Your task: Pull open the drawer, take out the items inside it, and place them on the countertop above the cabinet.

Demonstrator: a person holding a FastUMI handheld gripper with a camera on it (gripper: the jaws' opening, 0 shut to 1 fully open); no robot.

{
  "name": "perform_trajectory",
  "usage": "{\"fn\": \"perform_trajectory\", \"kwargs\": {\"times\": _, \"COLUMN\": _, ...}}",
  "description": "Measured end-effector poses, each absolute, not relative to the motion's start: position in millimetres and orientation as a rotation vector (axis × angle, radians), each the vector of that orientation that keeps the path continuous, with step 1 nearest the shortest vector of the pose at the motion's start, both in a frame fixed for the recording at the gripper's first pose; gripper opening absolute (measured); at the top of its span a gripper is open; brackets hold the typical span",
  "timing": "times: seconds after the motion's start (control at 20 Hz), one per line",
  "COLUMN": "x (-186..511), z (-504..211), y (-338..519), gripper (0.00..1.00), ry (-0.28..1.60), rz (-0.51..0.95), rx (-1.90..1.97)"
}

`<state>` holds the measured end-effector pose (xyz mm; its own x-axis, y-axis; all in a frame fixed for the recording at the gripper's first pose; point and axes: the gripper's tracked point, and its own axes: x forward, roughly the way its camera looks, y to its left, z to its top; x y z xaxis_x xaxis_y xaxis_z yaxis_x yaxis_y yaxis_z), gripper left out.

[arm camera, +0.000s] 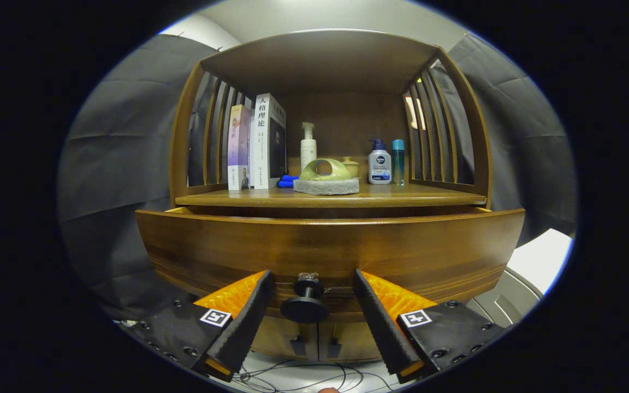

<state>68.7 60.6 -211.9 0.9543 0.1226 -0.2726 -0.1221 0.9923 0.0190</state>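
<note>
1. My gripper (313,305) sits low in the centre of the frame, fingers spread, with the knob (304,307) between them and neither finger touching it: released, grasping nothing.
2. The drawer (330,252) spans the middle of the frame; its front stands slightly proud of the cabinet, so I judge it barely open. I cannot see inside it, so the items are hidden.
3. The countertop (429,195) lies just above the drawer, across mid-frame, already carrying books (256,143), bottles (380,162) and a green dish (325,170) on a grey pad.
4. Risk: if I close off-centre, one finger may slip past the knob's rim and the pull will fail.
5. Risk: pulling at an angle may jam the drawer.
6. Risk: the crowded middle of the countertop leaves little room; I could knock a bottle when placing.
</note>
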Motion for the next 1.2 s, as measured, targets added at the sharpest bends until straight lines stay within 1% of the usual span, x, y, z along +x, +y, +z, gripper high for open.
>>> {"fn": "perform_trajectory", "kwargs": {"times": 0.65, "x": 132.7, "z": -215.7, "y": 62.0, "gripper": 0.96, "ry": 0.302, "rz": 0.126, "rx": 0.037}}
{"fn": "perform_trajectory", "kwargs": {"times": 0.8, "x": 133.8, "z": -217.5, "y": 61.1, "gripper": 0.95, "ry": 0.294, "rz": 0.116, "rx": -0.038}}
{"fn": "perform_trajectory", "kwargs": {"times": 0.95, "x": 133.4, "z": -217.8, "y": 64.2, "gripper": 0.97, "ry": 0.281, "rz": 0.136, "rx": -0.118}}
{"fn": "perform_trajectory", "kwargs": {"times": 1.05, "x": 128.9, "z": -202.9, "y": 58.0, "gripper": 0.98, "ry": 0.268, "rz": 0.139, "rx": -0.125}}
{"fn": "perform_trajectory", "kwargs": {"times": 1.2, "x": 112.8, "z": -159.9, "y": 45.4, "gripper": 0.98, "ry": 0.215, "rz": 0.132, "rx": -0.064}}
